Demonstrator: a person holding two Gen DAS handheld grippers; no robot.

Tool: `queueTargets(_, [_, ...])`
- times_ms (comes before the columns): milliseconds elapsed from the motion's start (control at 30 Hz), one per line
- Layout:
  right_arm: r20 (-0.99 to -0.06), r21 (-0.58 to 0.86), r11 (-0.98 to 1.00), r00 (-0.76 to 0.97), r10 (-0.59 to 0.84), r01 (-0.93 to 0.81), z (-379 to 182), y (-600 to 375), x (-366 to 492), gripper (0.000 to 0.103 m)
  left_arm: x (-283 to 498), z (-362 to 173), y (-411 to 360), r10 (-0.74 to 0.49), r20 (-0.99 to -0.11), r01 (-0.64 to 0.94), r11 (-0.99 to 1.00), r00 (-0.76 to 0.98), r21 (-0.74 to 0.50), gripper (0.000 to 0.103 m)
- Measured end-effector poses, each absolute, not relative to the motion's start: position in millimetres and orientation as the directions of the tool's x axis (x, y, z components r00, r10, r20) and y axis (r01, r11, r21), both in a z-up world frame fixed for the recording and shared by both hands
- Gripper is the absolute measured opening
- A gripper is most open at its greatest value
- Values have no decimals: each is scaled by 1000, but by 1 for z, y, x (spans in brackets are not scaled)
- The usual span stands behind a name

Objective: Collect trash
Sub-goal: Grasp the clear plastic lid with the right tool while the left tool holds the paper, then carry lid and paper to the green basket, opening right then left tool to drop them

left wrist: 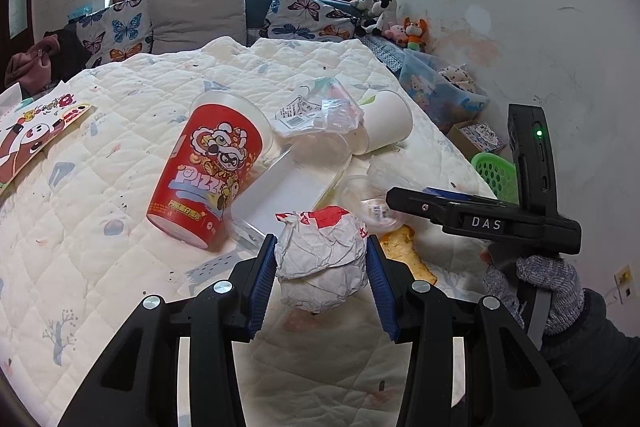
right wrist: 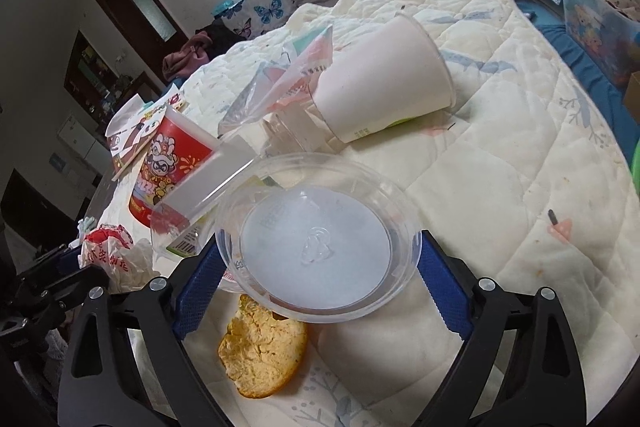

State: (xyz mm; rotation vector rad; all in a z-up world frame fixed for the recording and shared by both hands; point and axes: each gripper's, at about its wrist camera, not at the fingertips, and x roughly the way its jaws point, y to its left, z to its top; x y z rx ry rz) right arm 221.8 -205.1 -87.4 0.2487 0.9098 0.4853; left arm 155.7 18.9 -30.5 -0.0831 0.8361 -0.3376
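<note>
The left gripper (left wrist: 321, 275) clamps a crumpled white paper wrapper ball (left wrist: 322, 261); the right gripper (right wrist: 320, 291), wide apart, straddles a clear round plastic lid (right wrist: 318, 237) that could buckle and skid off its pads.

Bare quilt (left wrist: 100, 227) left; red cup (left wrist: 208, 171) ahead

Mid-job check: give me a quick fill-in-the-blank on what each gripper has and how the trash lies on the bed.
1. The left gripper is shut on a crumpled ____ ball.
2. The red pizza cup lies on its ____ on the quilt.
3. Between the right gripper's fingers sits a clear plastic ____.
4. Below the right gripper lies a piece of ____.

Missing words: paper; side; lid; bread
</note>
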Motion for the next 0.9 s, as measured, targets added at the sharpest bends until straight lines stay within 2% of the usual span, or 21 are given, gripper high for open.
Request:
queueTargets(500, [-651,375,893,614,446,-250,-56,-264,176,91,155,-11,-37,-395,-689,371,908,607,-194,43])
queueTargets(900, [-688,321,947,680,254,-29,-54,-389,142,91,168,-3,-120,-475,-690,497,847,546,-189,43])
